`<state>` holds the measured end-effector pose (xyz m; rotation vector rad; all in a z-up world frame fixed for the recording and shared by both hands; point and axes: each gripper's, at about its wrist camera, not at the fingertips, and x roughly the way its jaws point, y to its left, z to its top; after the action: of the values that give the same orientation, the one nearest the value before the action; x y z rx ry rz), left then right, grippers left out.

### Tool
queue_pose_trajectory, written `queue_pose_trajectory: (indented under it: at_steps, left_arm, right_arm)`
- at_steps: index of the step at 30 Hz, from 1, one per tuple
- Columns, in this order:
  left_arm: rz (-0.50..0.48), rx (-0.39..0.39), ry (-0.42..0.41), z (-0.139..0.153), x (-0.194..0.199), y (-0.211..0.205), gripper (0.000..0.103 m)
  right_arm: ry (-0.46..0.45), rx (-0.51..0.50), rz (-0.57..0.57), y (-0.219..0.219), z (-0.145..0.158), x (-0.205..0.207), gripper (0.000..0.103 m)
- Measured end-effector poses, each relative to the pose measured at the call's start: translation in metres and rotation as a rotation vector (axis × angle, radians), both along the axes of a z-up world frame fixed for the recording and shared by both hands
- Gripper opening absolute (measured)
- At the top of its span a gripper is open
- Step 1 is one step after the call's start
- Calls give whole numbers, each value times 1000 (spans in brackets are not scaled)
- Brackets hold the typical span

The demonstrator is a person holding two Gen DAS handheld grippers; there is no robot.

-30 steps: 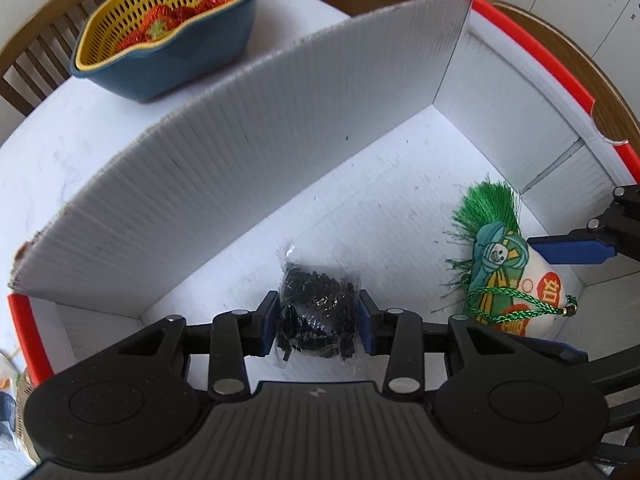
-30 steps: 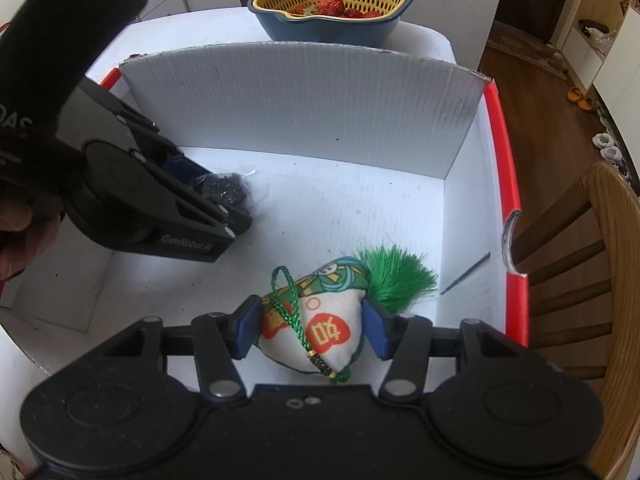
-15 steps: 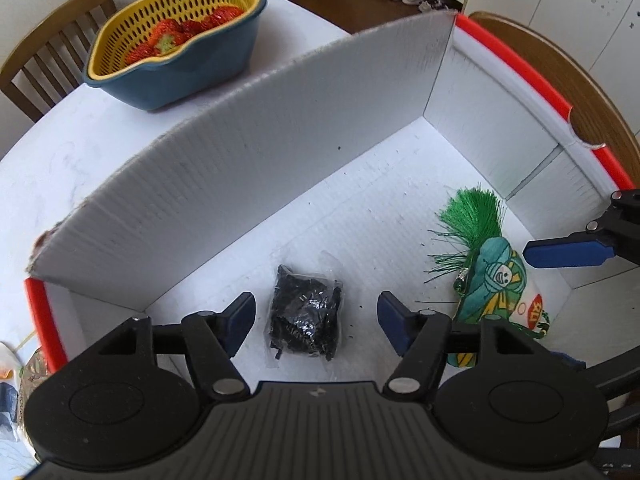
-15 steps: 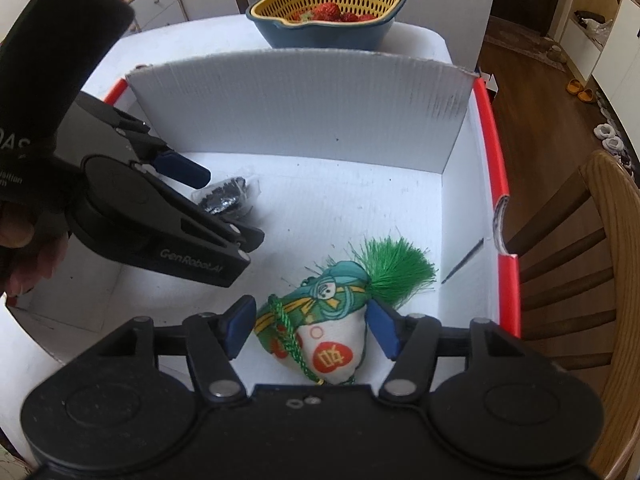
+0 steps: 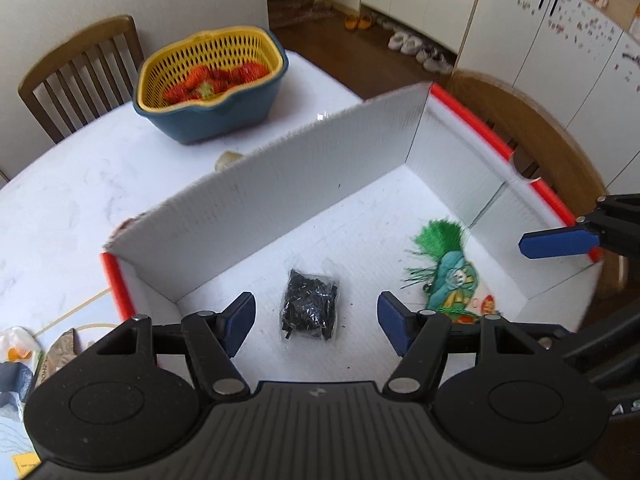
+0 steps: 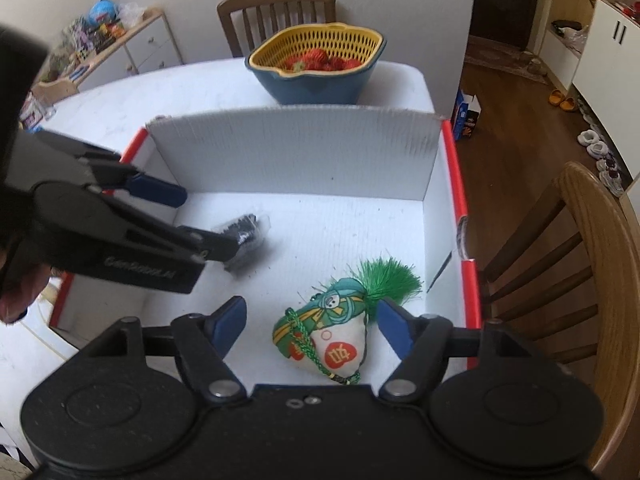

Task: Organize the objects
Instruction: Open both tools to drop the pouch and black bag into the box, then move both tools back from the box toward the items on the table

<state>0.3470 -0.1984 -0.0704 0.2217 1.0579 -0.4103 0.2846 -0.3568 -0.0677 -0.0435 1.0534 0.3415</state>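
White table [image 5: 72, 184]: bears all items. White corrugated box with red rim [image 5: 280, 184]: on the table, holds both task items. Blue bowl with yellow strainer of strawberries [image 5: 212, 84]: beyond the box. Left gripper [image 5: 316, 322]: jaws apart, empty. Right gripper [image 6: 308, 330]: jaws opening, pads clear of the sachet. Green-tasselled embroidered sachet [image 6: 328, 336]: on box floor, right side. Clear bag of small black pieces [image 5: 310, 308]: on box floor, well apart from the sachet.

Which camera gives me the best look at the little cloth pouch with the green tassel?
The right wrist view. There the pouch lies whole and close on the box floor, with its tassel, green cord and red patch all visible. In the left wrist view the pouch sits off to the side, smaller, its lower end hidden behind the gripper frame.
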Motion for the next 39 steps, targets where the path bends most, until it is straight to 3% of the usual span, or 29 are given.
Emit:
queue_pose_trajectory:
  at_steps: [8, 21, 39]
  left_arm:
    - [-6, -70, -94, 34, -28, 24, 67]
    - [-14, -140, -168, 64, -74, 85, 67]
    - [25, -204, -249, 72, -122, 186, 72]
  right_arm:
    - [-57, 36, -32, 7, 23, -18, 79]
    - [-125, 80, -116, 43, 48, -56, 84]
    - [-204, 146, -146, 132, 66, -98, 93]
